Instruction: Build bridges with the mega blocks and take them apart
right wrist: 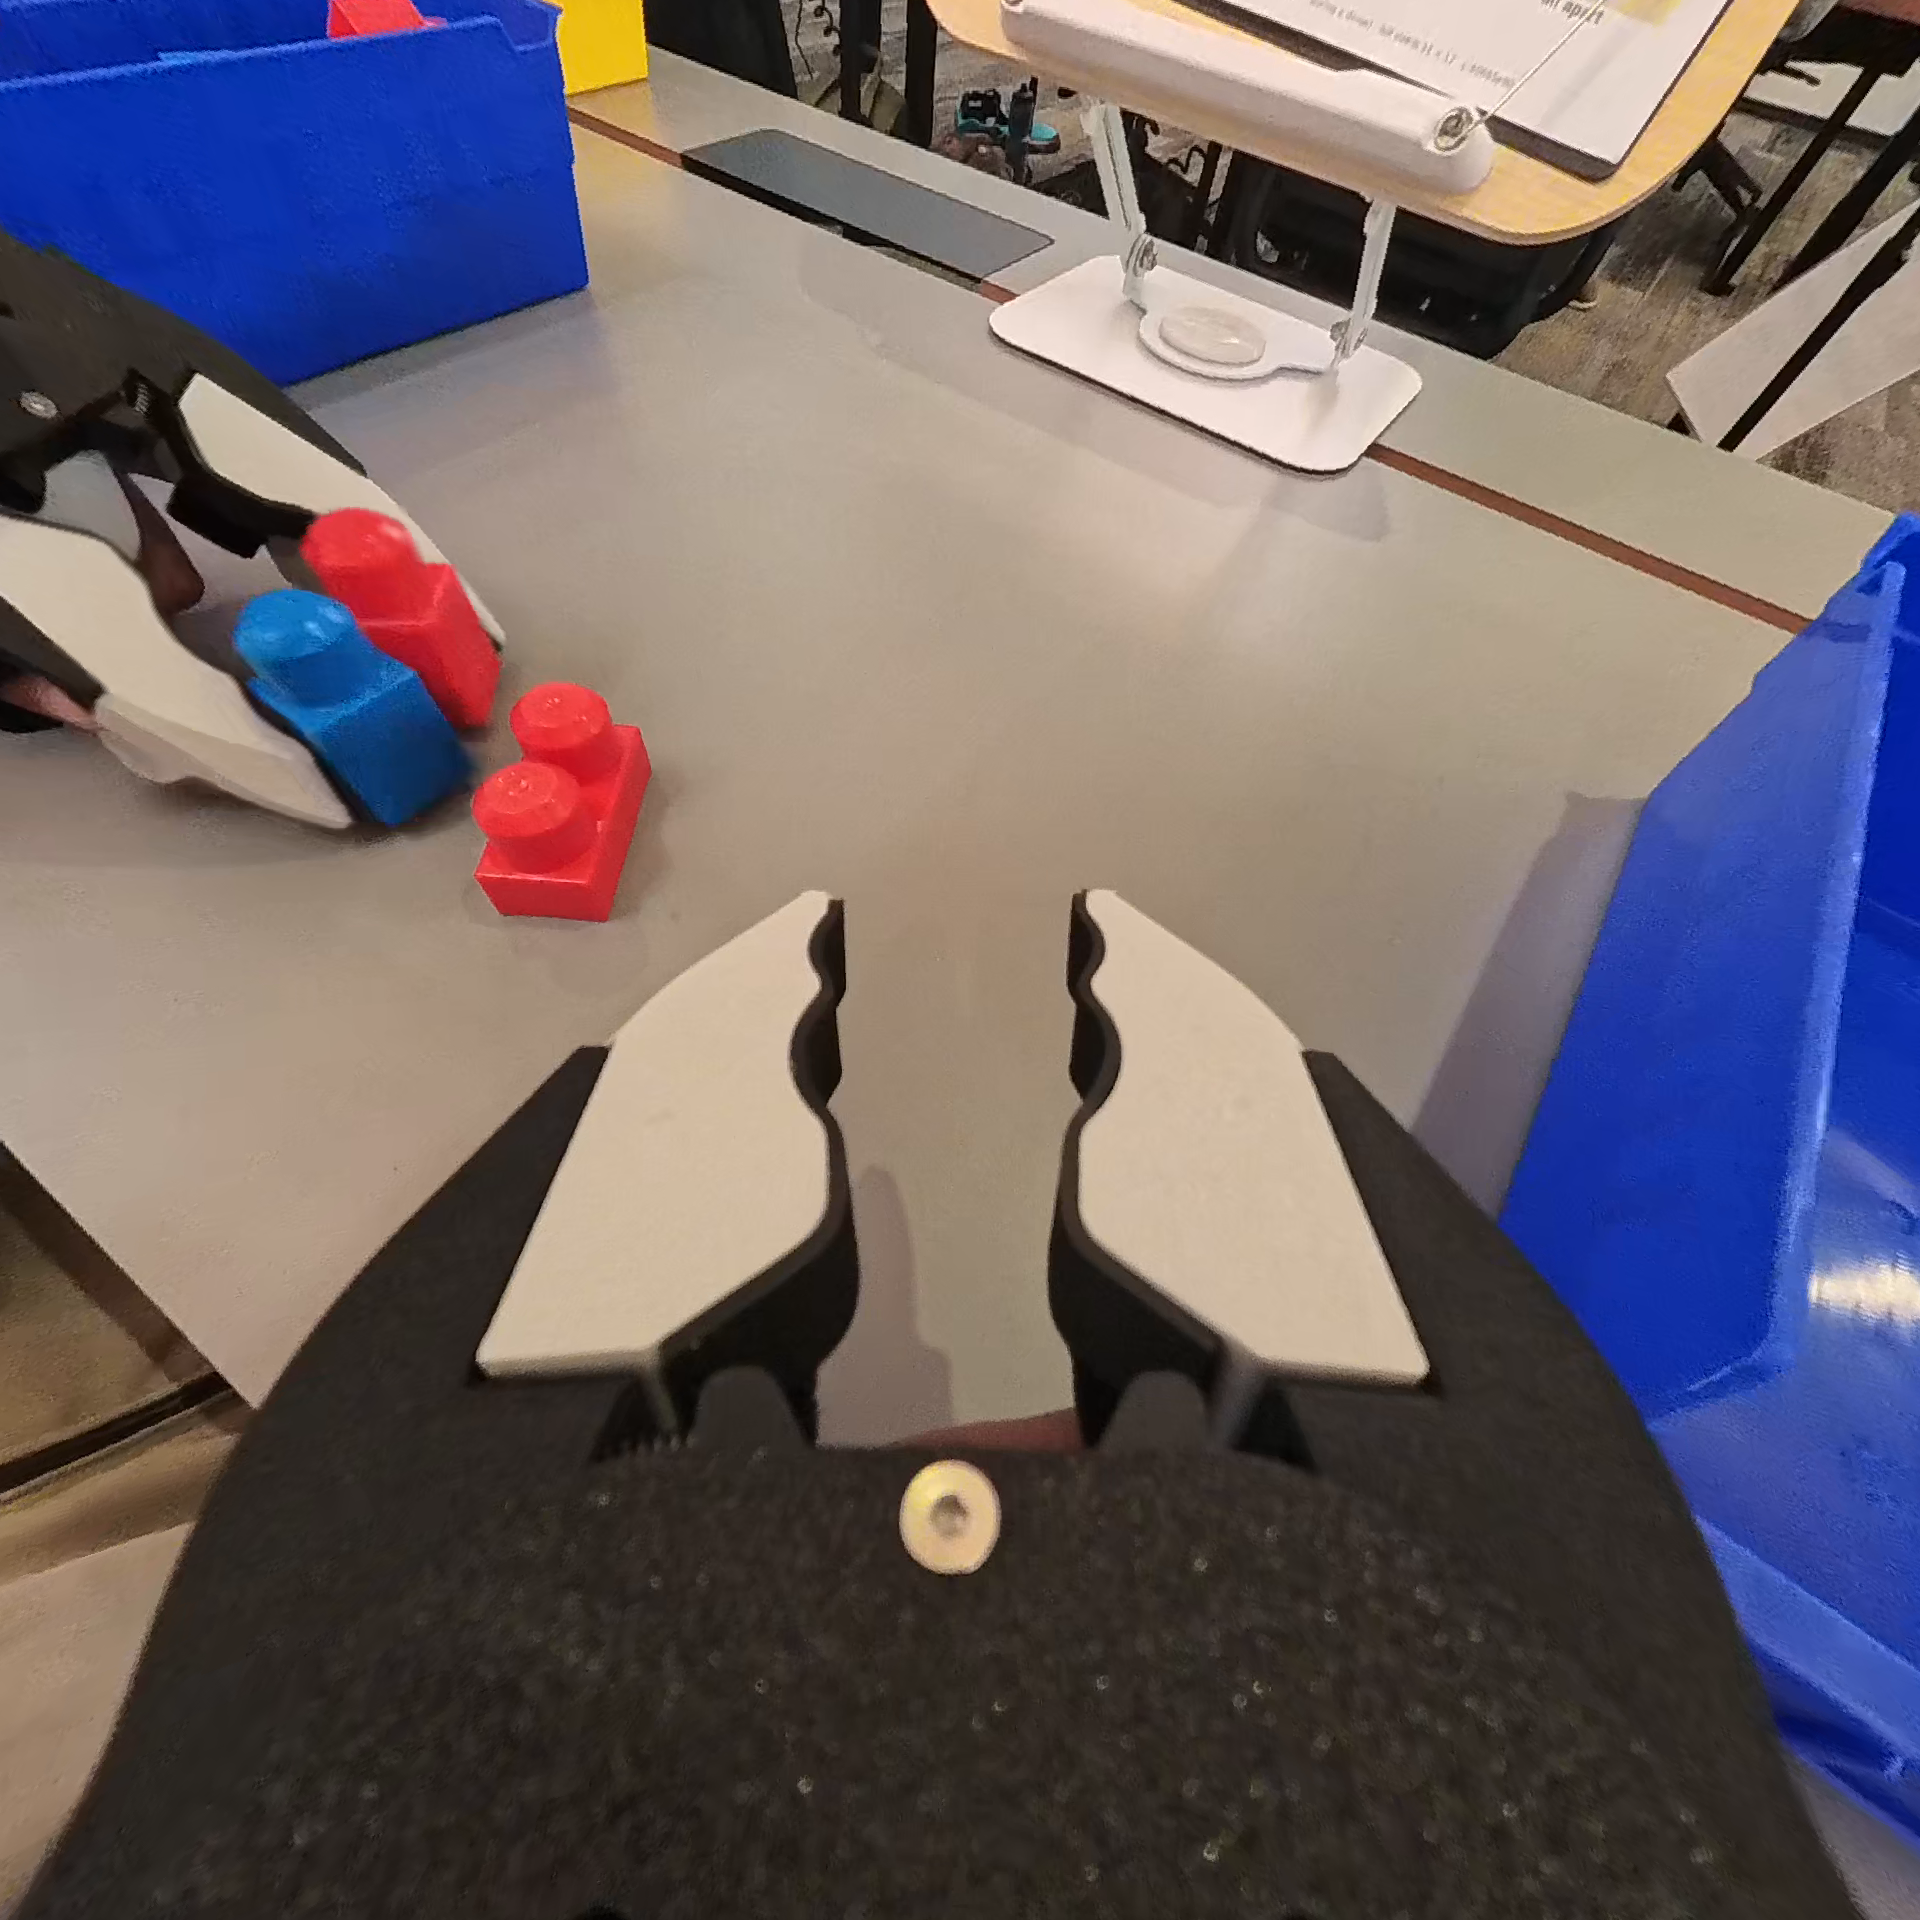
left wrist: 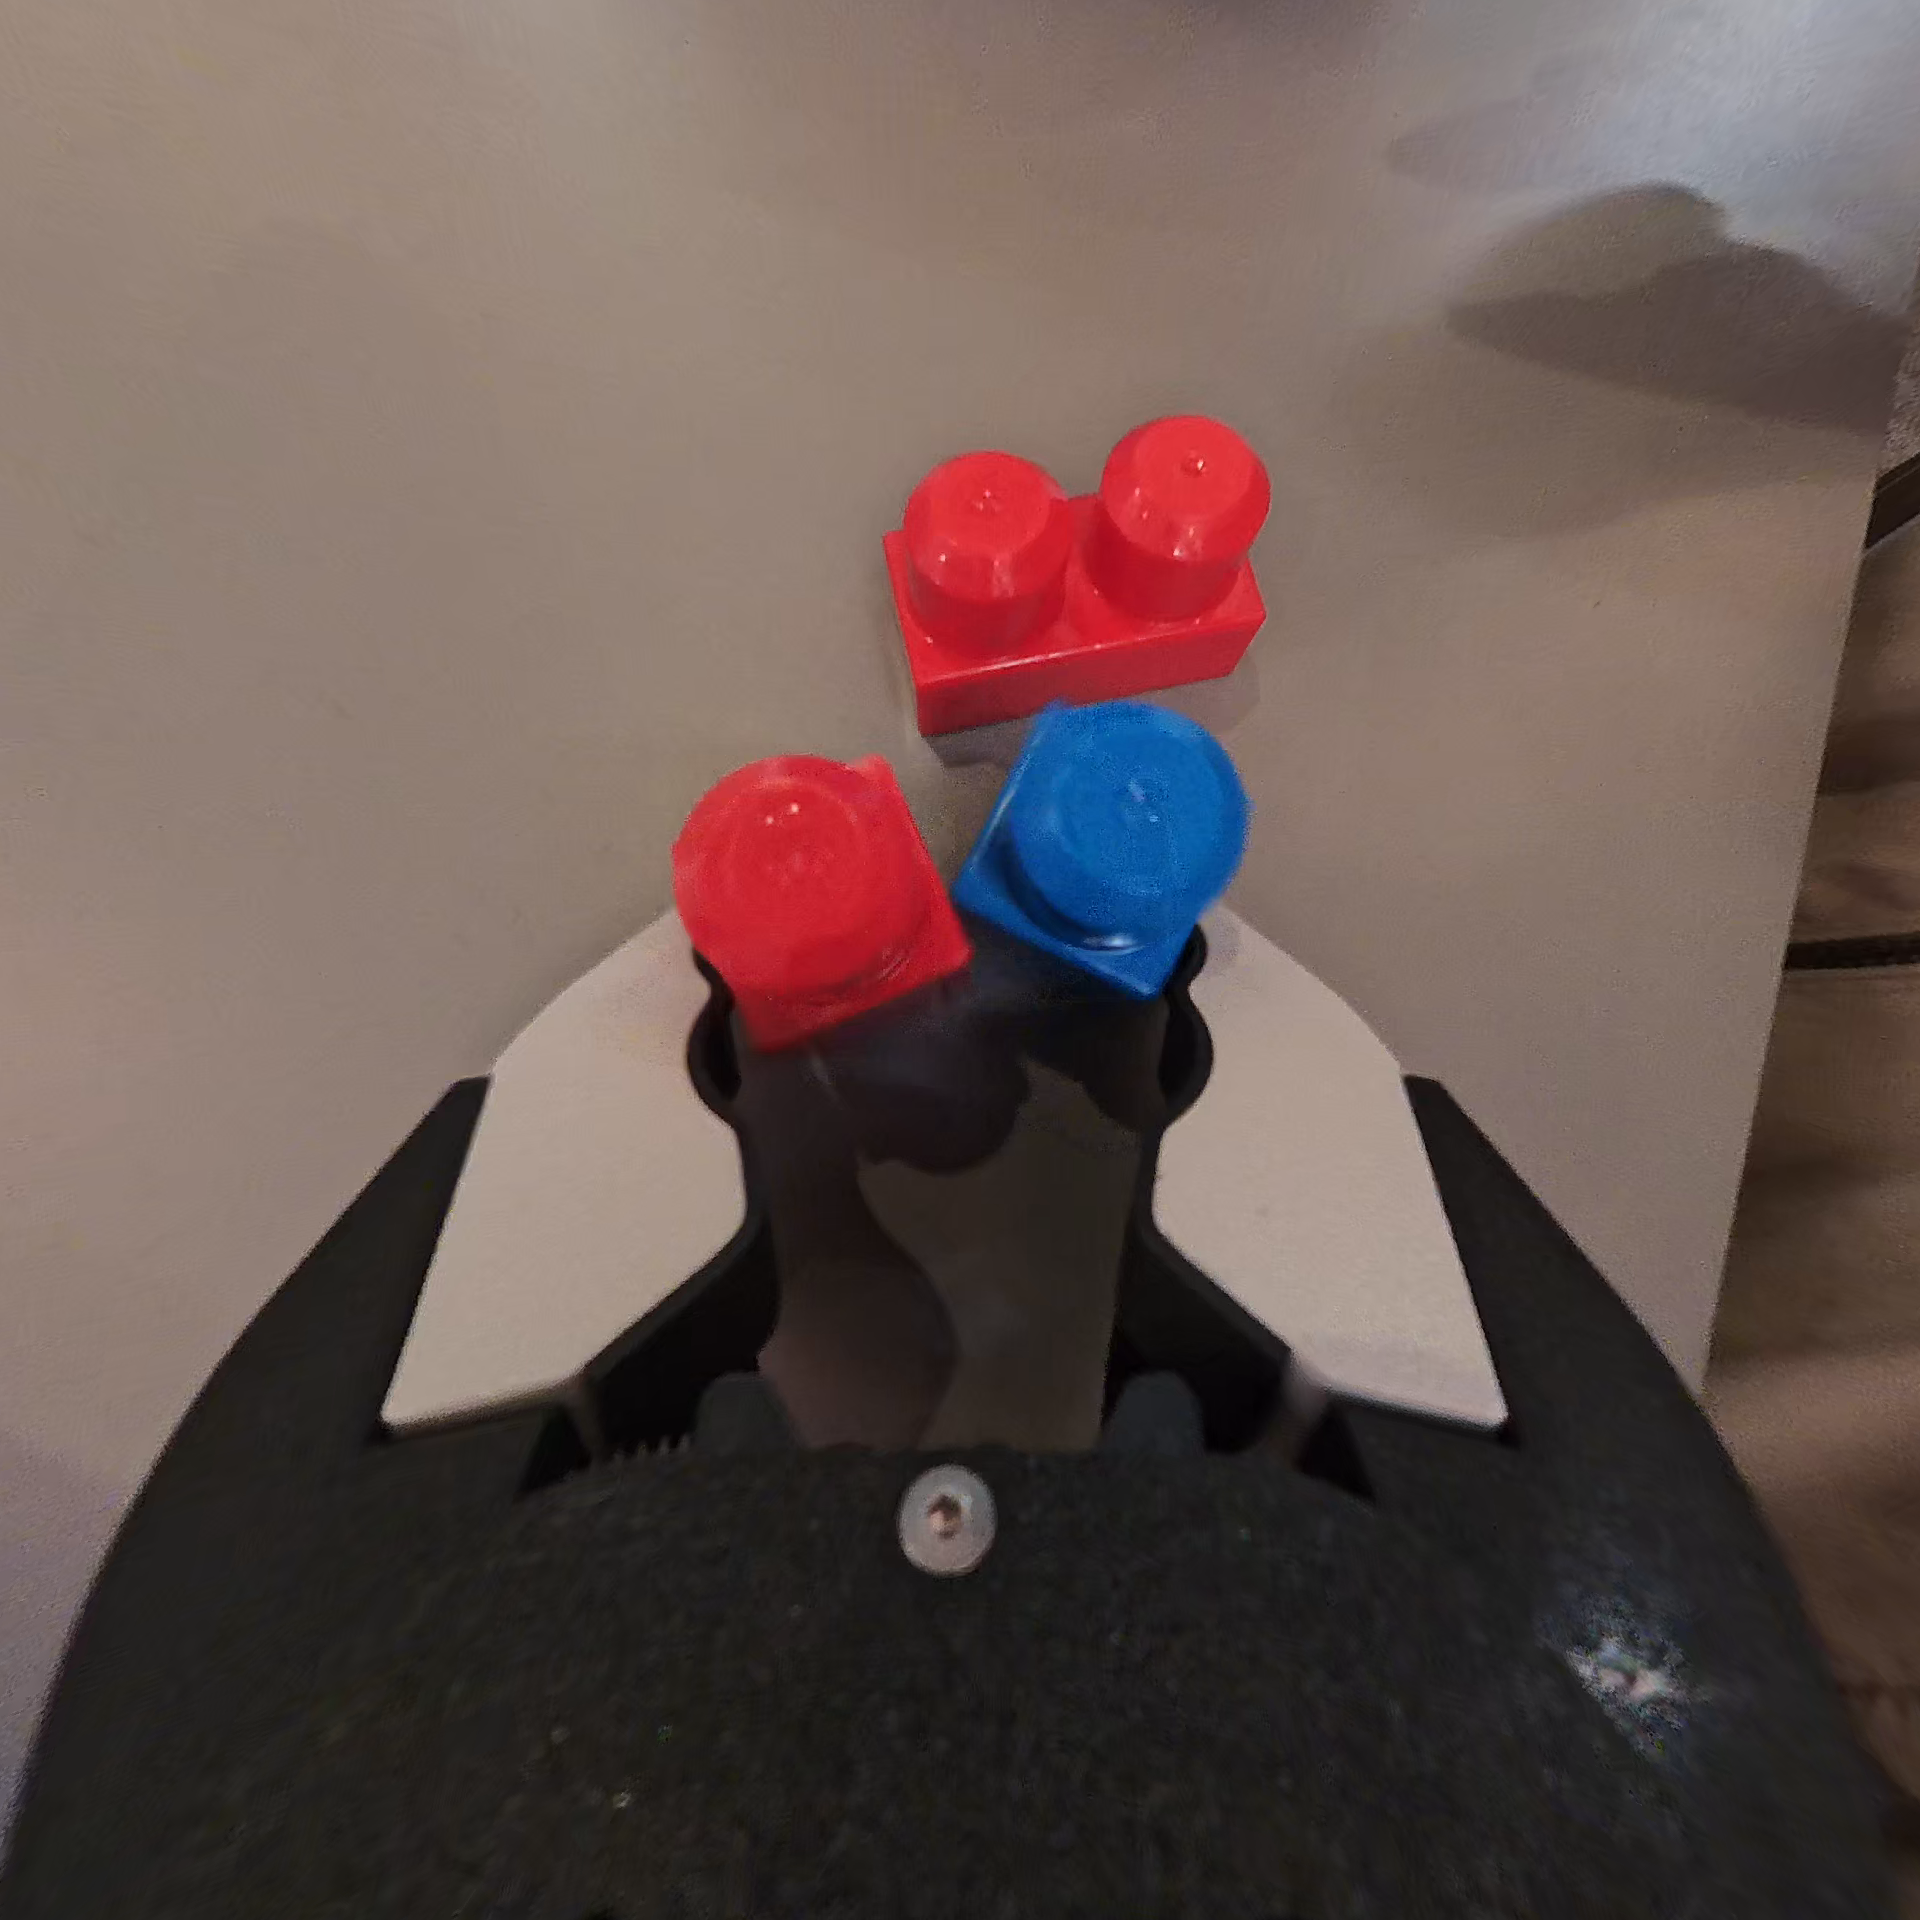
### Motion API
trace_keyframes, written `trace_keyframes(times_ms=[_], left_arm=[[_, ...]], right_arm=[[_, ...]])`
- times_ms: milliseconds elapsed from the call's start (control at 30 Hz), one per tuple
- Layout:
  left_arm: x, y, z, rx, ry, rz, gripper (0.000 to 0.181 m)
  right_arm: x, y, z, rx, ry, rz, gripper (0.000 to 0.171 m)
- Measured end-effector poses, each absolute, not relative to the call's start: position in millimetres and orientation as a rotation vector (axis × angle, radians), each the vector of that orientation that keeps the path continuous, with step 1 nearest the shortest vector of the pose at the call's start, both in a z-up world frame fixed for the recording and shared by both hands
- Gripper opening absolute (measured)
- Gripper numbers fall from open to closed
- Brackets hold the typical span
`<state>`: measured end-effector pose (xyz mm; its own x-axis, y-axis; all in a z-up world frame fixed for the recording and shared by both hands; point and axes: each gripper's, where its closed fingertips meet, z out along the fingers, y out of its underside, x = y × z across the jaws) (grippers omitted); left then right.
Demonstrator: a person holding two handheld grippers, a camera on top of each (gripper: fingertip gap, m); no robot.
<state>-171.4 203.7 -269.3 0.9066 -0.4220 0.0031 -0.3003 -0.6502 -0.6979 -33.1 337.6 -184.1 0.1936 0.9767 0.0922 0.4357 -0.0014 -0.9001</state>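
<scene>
My left gripper (left wrist: 961,966) is closed around two single-stud blocks side by side, a red one (left wrist: 810,883) against its left finger and a blue one (left wrist: 1101,842) against its right finger. In the right wrist view the same gripper (right wrist: 416,727) holds the red block (right wrist: 405,613) and the blue block (right wrist: 353,717) low on the grey table (right wrist: 1039,623). A red two-stud block (left wrist: 1070,613) lies free on the table just beyond them, and also shows in the right wrist view (right wrist: 566,821). My right gripper (right wrist: 956,914) is open and empty, above the table to the right of the blocks.
A blue bin (right wrist: 312,208) stands at the back left, with a yellow bin (right wrist: 603,42) behind it. Another blue bin (right wrist: 1766,1039) stands close on the right. A white stand (right wrist: 1216,374) and a black flat panel (right wrist: 862,197) sit at the back. The table edge (left wrist: 1766,935) runs along the right. About 20 centimeters separates my left fingertips from my right.
</scene>
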Motion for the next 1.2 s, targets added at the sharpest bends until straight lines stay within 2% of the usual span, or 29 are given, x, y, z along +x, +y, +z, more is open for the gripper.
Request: trace_keyframes(times_ms=[33,67,100,167,300,433,667,1200], left_arm=[[-173,202,-272,-2.332,0.543,-0.189,0.042],[-171,202,-271,-2.316,0.553,-0.193,0.038],[-169,201,-271,-2.316,0.562,-0.202,0.039],[-165,200,-272,-2.331,0.548,-0.242,0.055],[-168,202,-272,-2.334,0.522,-0.223,0.050],[-168,202,-272,-2.335,0.527,-0.218,0.056],[-165,202,-274,-2.344,0.518,-0.202,0.074],[-167,205,-266,-2.282,0.451,-0.102,0.082]], right_arm=[[-33,337,-185,-1.584,-1.381,0.768,0.041],[-33,337,-185,-1.584,-1.382,0.767,0.041],[-33,337,-185,-1.583,-1.382,0.767,0.041],[-33,337,-185,-1.584,-1.381,0.767,0.041],[-35,337,-186,-1.595,-1.363,0.789,0.041],[-34,342,-199,-1.625,-1.356,0.770,0.041],[3,360,-186,-1.632,-1.283,0.695,0.041],[50,325,-210,-1.672,-1.282,0.652,0.044]])
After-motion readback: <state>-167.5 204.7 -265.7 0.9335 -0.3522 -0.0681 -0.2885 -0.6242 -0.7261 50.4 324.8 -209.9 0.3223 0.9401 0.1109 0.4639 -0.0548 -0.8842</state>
